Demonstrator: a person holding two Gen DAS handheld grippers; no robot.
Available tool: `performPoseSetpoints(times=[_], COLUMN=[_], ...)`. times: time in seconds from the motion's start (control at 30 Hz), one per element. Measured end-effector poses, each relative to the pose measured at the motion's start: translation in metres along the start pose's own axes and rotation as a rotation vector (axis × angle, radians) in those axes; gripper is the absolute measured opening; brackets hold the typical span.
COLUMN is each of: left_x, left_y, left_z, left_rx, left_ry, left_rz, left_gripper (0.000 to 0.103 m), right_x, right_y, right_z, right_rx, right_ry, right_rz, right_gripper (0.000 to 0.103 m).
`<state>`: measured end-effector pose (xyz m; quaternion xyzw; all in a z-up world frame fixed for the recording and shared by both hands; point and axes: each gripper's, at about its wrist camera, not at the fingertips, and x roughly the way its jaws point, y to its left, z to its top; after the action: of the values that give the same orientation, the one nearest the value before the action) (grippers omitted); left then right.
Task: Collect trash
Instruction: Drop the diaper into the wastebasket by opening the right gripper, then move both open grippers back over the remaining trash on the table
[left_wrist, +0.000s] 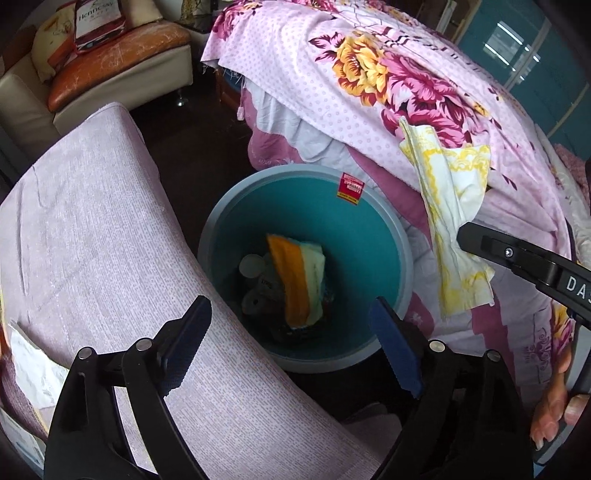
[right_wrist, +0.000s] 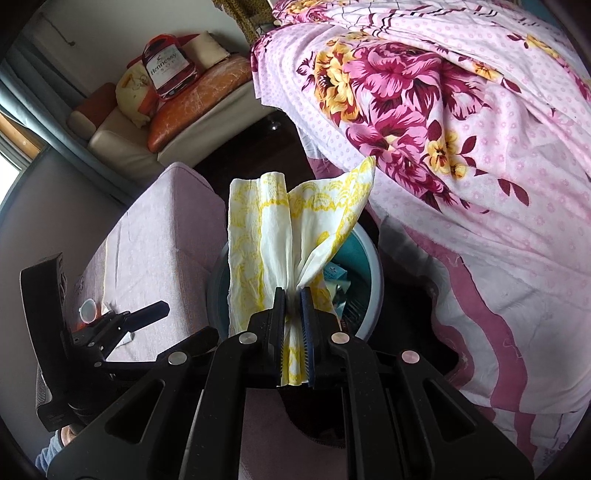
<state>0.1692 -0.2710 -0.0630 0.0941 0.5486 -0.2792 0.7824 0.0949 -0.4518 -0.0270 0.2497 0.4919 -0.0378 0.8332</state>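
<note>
Left gripper (left_wrist: 290, 345): jaws wide apart, nothing between them, poised over the bin.
Right gripper (right_wrist: 293, 317): jaws nearly closed, clamping 1 napkin (right_wrist: 291, 229), white with yellow print; the napkin fans out beyond the fingertips, above the bin's rim. In the left wrist view the same napkin (left_wrist: 450, 206) hangs from the right gripper (left_wrist: 517, 262) at the right edge.
Hand (left_wrist: 554, 406): fingers visible at the lower right of the left wrist view, on the right gripper's handle.
Bin (left_wrist: 369, 236): round, teal inside, grey rim, red sticker on the inner wall; stands on the dark floor between bench and bed. Contents: 1 orange-and-white cloth (left_wrist: 299, 277), some pale round items, other scraps too dark to tell.
Bench (left_wrist: 110, 240): lilac cover, left of the bin; white paper (left_wrist: 33, 365) at its near end.
Bed (left_wrist: 406, 74): pink floral sheet, right of the bin.
Sofa (left_wrist: 122, 62): cream with orange cushions, far left; a bottle-shaped pillow (left_wrist: 98, 22) on it.
</note>
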Motion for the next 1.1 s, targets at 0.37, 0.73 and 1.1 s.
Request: performPoseSetpoints(times=[0.37,0.73,1.1], left_x=[-0.025,-0.040,-0.057], left_y=[0.027,0.057,0.072], left_z=[-0.020,-0.037,-0.057], left_rx=[-0.056,-0.120,-0.154], left_ry=[-0.029,-0.037,-0.048], left_rz=[-0.009,-0.015,-0.028], left_gripper=[0.089,0.094,0.094], right_x=[0.020,0.037,0.019], right_y=[0.012,0.034,0.046], right_z=[-0.001,-0.006,-0.016], right_rx=[-0.014,-0.028,-0.009], right_ry=[0.041,0.074,0.087], right_rz=[-0.001,-0.009,-0.020], right_gripper=[0.011,0.055,0.075])
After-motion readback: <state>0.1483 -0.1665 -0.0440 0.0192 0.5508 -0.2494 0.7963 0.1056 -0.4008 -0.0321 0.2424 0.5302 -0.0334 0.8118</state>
